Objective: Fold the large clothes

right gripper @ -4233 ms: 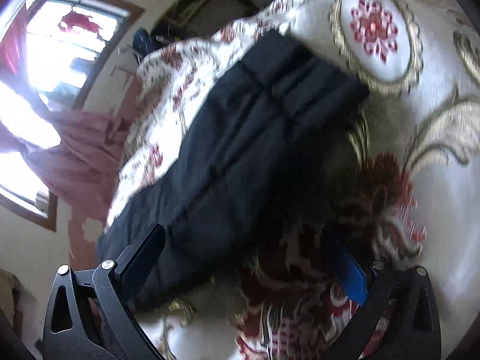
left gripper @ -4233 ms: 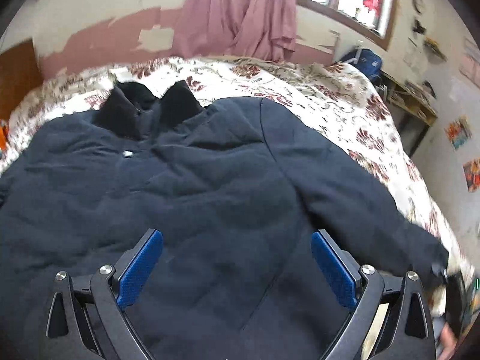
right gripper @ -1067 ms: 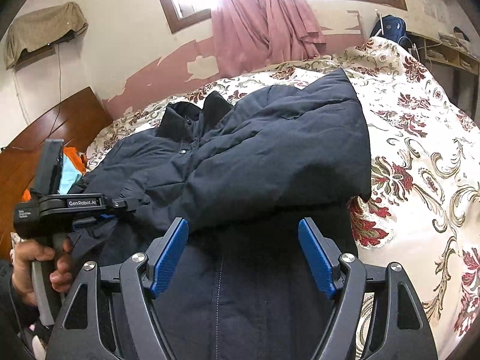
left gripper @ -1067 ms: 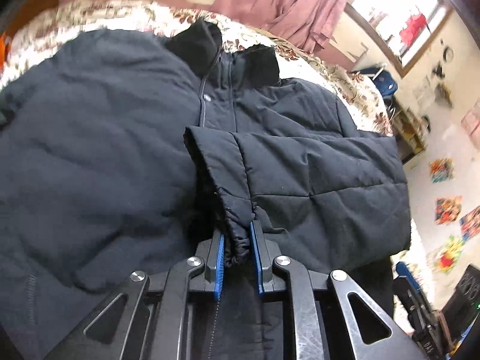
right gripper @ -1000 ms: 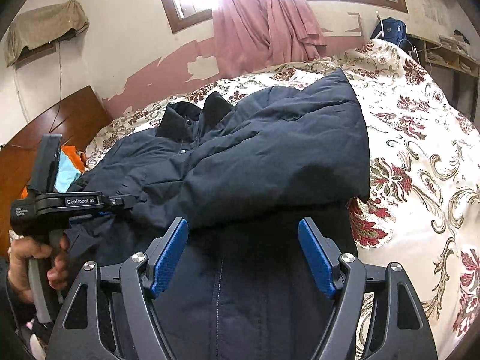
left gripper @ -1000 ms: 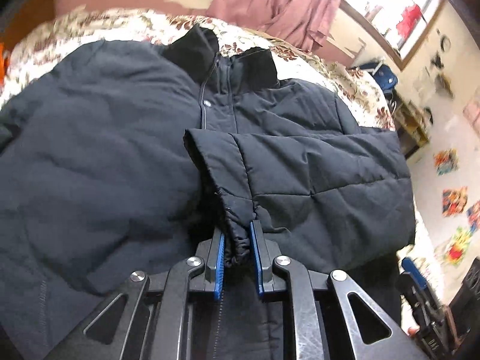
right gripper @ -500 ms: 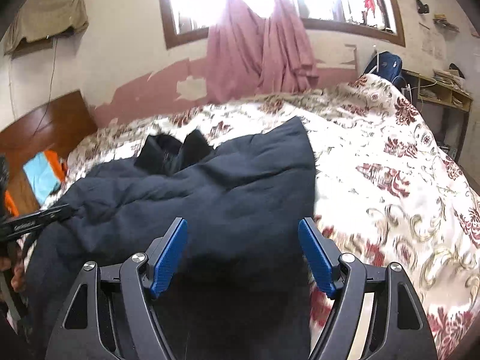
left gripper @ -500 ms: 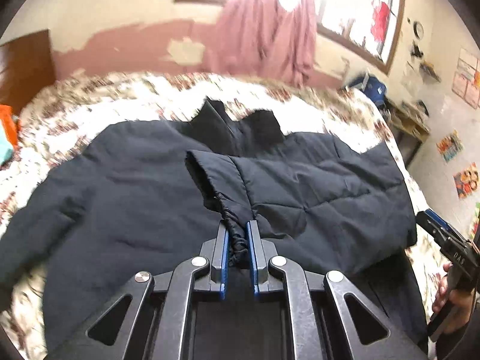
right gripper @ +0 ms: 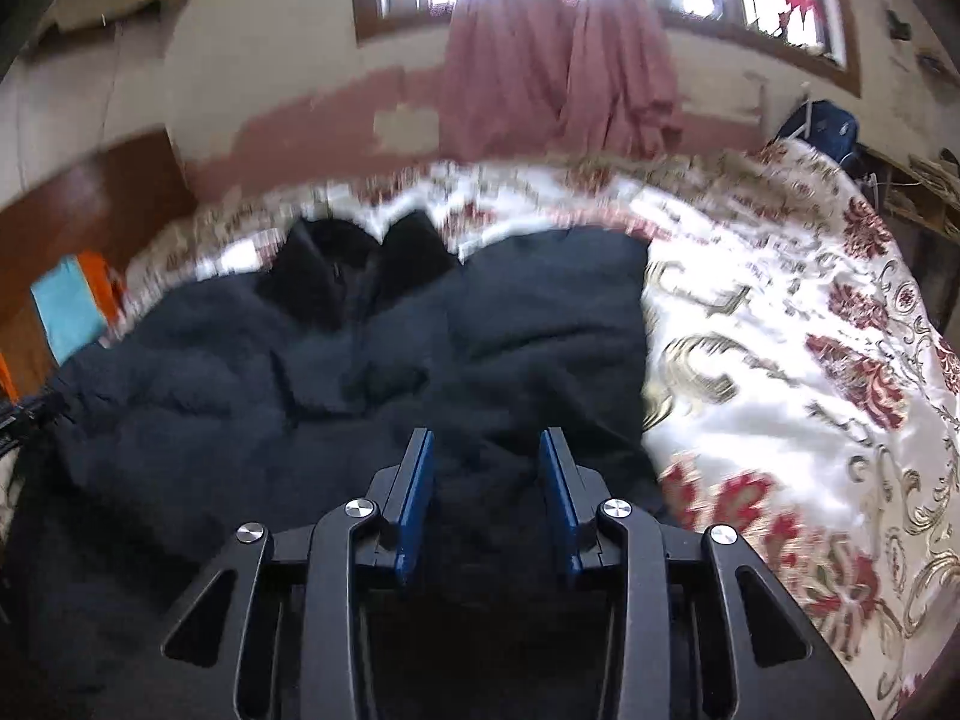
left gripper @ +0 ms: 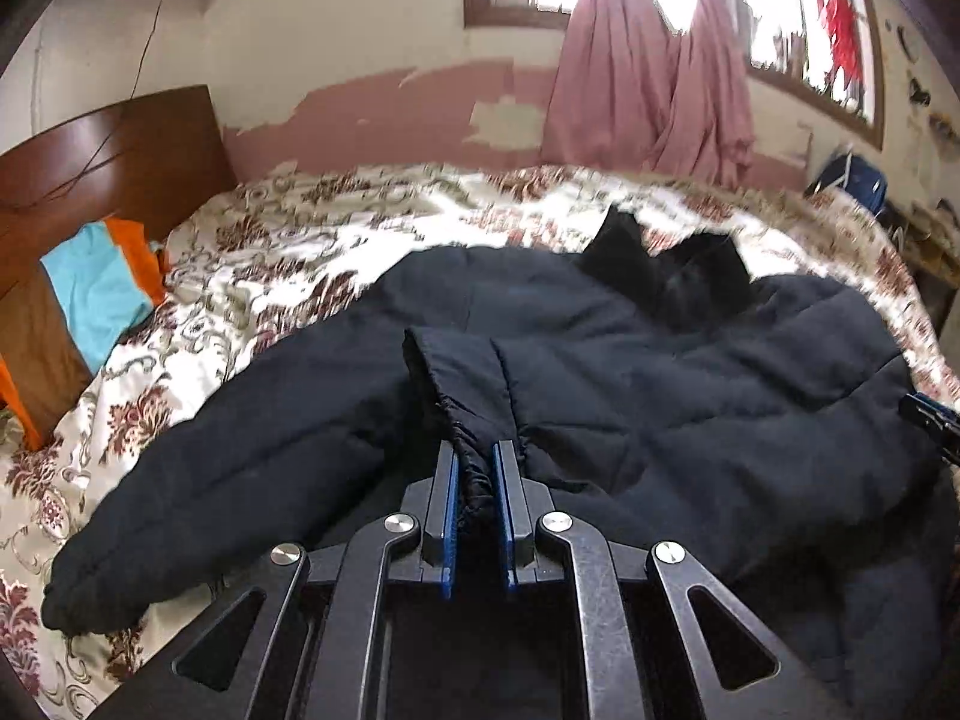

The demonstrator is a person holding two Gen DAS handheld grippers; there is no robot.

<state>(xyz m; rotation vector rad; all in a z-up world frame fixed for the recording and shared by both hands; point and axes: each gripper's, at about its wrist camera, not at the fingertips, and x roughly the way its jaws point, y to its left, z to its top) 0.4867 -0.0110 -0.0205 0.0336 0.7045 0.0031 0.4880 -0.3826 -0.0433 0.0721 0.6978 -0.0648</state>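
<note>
Your dark navy padded jacket (left gripper: pixel 690 396) lies front-up across the bed (left gripper: pixel 312 240), its long axis running from the hem near you to the collar (left gripper: pixel 666 264) at the far side, toward the wall. The collar stands as two black, soft-looking points. One jacket, two sleeves: the sleeve (left gripper: pixel 198 480) on the left of the left wrist view trails out straight toward the bed's near edge, and the other sleeve is folded over the chest, its gathered elastic cuff (left gripper: pixel 474 468) pinched between your left tongs (left gripper: pixel 475 504), which are nearly closed on it. The shell is quilted in broad panels with a matte weave.

Your right tongs (right gripper: pixel 487 492) are closing, at a narrow gap, with jacket fabric bunched between the blue pads (right gripper: pixel 417 504); blur hides whether they press it.

The bedspread is glossy cream with dark red flowers and gold scrolls. A wooden headboard (left gripper: pixel 120 144) stands at left, and two pink curtains (left gripper: pixel 654 90) hang beyond.
</note>
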